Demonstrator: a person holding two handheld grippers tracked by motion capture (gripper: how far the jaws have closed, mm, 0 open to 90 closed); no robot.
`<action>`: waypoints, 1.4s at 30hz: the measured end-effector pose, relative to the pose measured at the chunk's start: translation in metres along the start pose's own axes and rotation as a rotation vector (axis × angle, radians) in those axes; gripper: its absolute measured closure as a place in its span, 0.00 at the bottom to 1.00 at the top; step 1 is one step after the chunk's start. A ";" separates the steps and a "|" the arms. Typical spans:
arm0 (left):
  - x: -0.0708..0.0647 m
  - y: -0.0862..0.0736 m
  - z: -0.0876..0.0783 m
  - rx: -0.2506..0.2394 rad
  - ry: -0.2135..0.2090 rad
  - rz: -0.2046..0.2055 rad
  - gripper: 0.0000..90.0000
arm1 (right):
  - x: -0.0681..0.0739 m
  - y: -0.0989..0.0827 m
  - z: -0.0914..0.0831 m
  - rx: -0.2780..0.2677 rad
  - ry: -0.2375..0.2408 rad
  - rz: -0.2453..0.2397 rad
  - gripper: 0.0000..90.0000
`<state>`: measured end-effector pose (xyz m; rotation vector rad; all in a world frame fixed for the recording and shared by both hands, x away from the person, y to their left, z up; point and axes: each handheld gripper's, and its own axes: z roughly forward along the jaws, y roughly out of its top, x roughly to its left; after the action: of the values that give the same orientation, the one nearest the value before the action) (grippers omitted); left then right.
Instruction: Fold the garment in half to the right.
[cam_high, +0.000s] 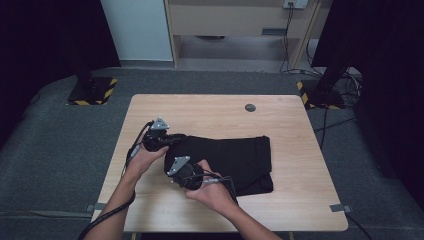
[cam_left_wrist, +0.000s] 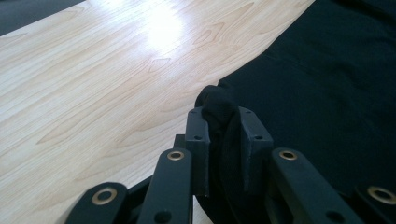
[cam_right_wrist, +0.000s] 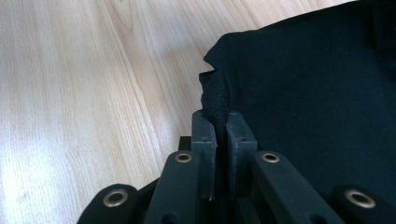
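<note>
A black garment is lying folded on the table, a little right of the middle, and both grippers are gripping its left edge. The step in hand looks like a fold: the left end is being pinched at two spots, ready to be lifted and carried over the rest of the cloth toward the right.

The left gripper is sitting at the far left corner of the garment. In the left gripper view its jaws are standing nearly closed, with a bunched fold of black cloth pressed between the pads and poking out above them. The right gripper is working at the near left part of the edge, just beside the left gripper. In the right gripper view its jaws are standing almost together, with only a thin hem squeezed between them and rising out of the gap.

The next move, as I judge it, is calling for both hands to be rising together and travelling level to the right, keeping the edge taut between the two pinch points so the cloth is folding straight rather than sagging or twisting. The grips need to be kept firm until the edge is laid down. A slip at the thin right-hand pinch looks the likelier fault.
</note>
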<state>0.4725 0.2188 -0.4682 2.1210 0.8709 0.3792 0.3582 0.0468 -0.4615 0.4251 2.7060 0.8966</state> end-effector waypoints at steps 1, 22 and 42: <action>0.001 -0.001 -0.001 0.000 0.001 -0.003 0.85 | 0.000 0.001 0.001 -0.001 0.001 -0.001 0.94; 0.009 0.014 -0.038 -0.039 0.019 0.007 0.85 | 0.002 0.035 -0.022 -0.042 0.013 -0.023 0.94; 0.008 0.024 -0.047 -0.074 0.020 -0.012 0.85 | -0.002 0.043 -0.030 -0.058 0.025 -0.003 0.94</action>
<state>0.4640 0.2403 -0.4201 2.0463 0.8679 0.4203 0.3580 0.0631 -0.4112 0.4000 2.6942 0.9831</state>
